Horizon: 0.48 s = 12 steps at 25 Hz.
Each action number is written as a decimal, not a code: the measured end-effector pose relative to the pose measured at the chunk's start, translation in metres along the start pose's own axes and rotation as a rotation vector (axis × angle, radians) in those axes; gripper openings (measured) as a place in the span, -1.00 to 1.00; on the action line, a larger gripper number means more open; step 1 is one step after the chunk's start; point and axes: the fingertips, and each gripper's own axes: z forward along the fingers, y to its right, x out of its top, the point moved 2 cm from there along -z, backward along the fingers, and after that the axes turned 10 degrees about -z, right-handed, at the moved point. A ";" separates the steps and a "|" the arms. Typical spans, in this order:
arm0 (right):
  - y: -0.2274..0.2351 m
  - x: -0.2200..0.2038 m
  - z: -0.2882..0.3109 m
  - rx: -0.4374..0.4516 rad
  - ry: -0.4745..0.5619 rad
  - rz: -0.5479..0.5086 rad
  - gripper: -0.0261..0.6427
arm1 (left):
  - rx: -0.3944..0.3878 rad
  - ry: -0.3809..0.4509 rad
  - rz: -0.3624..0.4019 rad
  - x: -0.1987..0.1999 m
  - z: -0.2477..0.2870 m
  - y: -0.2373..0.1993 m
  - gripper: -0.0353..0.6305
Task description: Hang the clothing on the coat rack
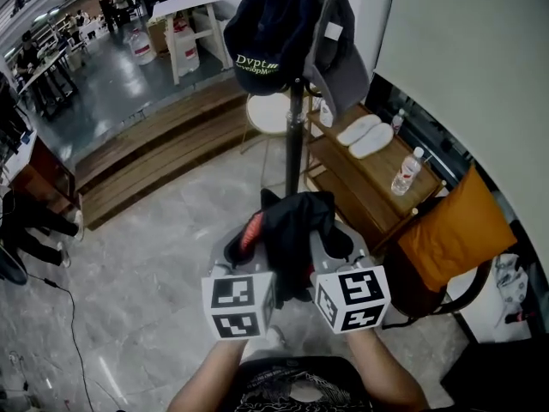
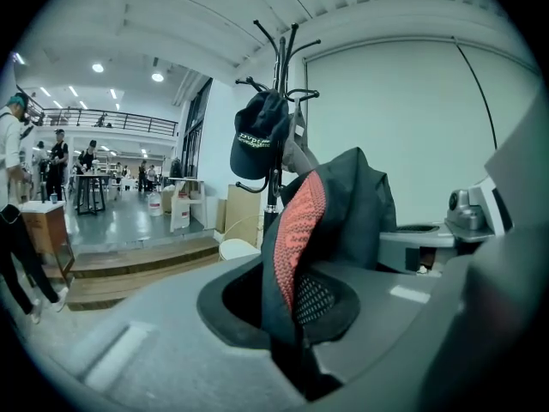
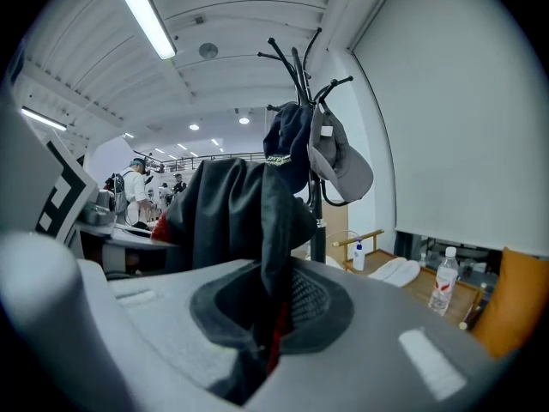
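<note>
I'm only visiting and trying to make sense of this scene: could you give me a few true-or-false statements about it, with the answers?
1. The left gripper and the right gripper are both shut on the black garment. True.
2. The coat rack is bare. False: a dark cap and a grey cap hang on it.
3. A water bottle stands on the wooden bench. True.
4. The white slippers lie on the floor. False: they lie on the wooden bench.
5. The black garment already hangs on the coat rack. False: the grippers hold it, short of the rack.
</note>
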 end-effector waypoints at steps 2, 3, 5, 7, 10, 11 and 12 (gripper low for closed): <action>0.002 0.002 0.005 -0.021 0.000 0.002 -0.85 | -0.021 -0.001 0.004 0.004 0.007 -0.002 -0.81; 0.003 0.003 0.007 -0.033 0.000 0.003 -0.85 | -0.032 -0.001 0.007 0.005 0.010 -0.003 -0.81; 0.005 0.006 0.012 -0.056 0.003 0.004 -0.85 | -0.052 0.002 0.013 0.010 0.016 -0.006 -0.81; 0.006 0.009 0.016 -0.076 0.007 0.002 -0.85 | -0.068 0.006 0.019 0.014 0.021 -0.010 -0.81; 0.009 0.014 0.020 -0.104 0.016 -0.002 -0.85 | -0.090 0.017 0.032 0.022 0.028 -0.013 -0.81; 0.010 0.017 0.021 -0.111 0.020 -0.003 -0.85 | -0.097 0.022 0.036 0.025 0.029 -0.014 -0.81; 0.010 0.019 0.022 -0.118 0.025 -0.005 -0.85 | -0.103 0.027 0.040 0.028 0.031 -0.014 -0.81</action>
